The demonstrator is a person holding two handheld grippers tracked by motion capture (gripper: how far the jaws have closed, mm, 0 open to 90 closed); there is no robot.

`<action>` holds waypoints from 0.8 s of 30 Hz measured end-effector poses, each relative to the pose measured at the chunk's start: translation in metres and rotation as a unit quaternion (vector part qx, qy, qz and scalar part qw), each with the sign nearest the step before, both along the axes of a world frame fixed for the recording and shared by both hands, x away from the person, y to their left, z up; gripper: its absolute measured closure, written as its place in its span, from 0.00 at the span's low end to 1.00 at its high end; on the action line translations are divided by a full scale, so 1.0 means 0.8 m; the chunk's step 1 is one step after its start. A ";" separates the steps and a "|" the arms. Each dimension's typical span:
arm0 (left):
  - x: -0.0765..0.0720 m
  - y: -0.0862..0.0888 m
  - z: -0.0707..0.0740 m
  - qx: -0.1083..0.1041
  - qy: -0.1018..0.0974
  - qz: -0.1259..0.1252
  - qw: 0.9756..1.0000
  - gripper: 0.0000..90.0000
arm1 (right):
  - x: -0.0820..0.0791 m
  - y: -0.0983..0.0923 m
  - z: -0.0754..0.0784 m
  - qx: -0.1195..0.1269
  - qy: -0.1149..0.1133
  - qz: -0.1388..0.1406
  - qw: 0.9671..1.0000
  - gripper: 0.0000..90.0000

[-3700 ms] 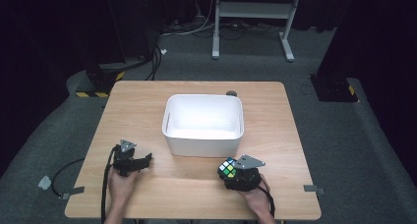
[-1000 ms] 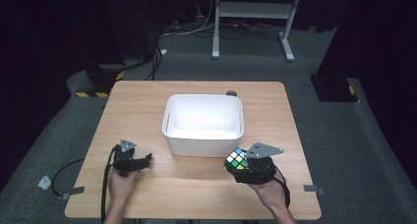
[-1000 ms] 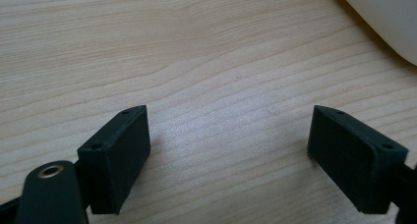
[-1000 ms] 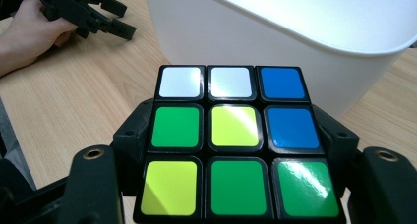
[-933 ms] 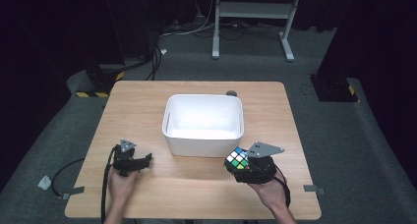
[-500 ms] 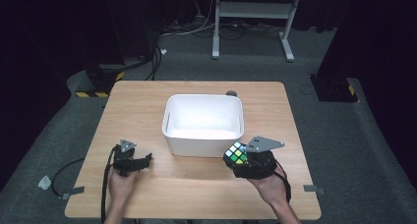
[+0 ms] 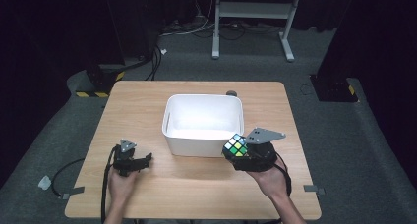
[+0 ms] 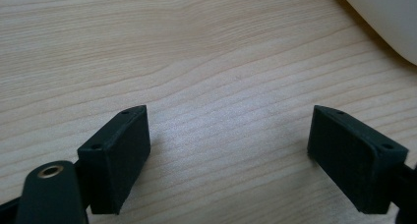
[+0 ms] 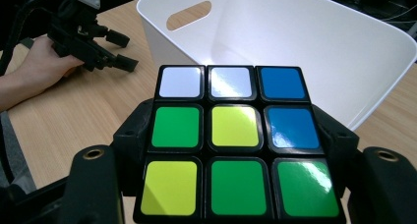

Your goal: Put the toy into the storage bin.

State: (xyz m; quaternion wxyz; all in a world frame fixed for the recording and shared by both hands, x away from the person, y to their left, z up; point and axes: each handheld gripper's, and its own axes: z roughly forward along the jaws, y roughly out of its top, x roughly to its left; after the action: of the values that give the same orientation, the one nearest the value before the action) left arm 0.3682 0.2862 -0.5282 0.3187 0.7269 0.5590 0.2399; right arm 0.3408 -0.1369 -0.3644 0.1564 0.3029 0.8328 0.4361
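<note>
Gripping a Rubik's cube (image 9: pixel 238 144) between its two black jaws, the right gripper (image 7: pixel 246 154) holds it above the wooden table (image 7: pixel 196 194), just at the near right corner of the white plastic bin (image 7: pixel 203 120). The cube has glossy stickers in black frames; the face toward the right gripper view shows white, white and blue along its top row, green, yellow and blue across the middle, and yellow, green and green at the bottom. Both jaws press the cube's sides. The left gripper (image 7: pixel 132 161) rests low at the table's near left, its jaws spread wide with nothing between them but bare wood.
</note>
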 end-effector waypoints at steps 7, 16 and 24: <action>0.000 0.000 0.000 0.000 0.000 0.000 1.000 0.18 | 0.005 -0.005 0.011 0.013 0.001 -0.007 1.000 0.37; 0.000 0.000 0.000 0.000 0.000 0.000 1.000 0.18 | 0.014 -0.007 0.020 0.023 0.000 -0.011 1.000 0.37; 0.000 0.000 0.000 0.000 0.000 0.000 1.000 0.18 | 0.022 -0.010 0.026 0.033 0.002 -0.019 0.999 0.37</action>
State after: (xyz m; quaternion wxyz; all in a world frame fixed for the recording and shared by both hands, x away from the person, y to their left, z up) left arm 0.3681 0.2864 -0.5281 0.3189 0.7269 0.5591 0.2394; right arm 0.3581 -0.1447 -0.3433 0.1532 0.3241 0.8124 0.4599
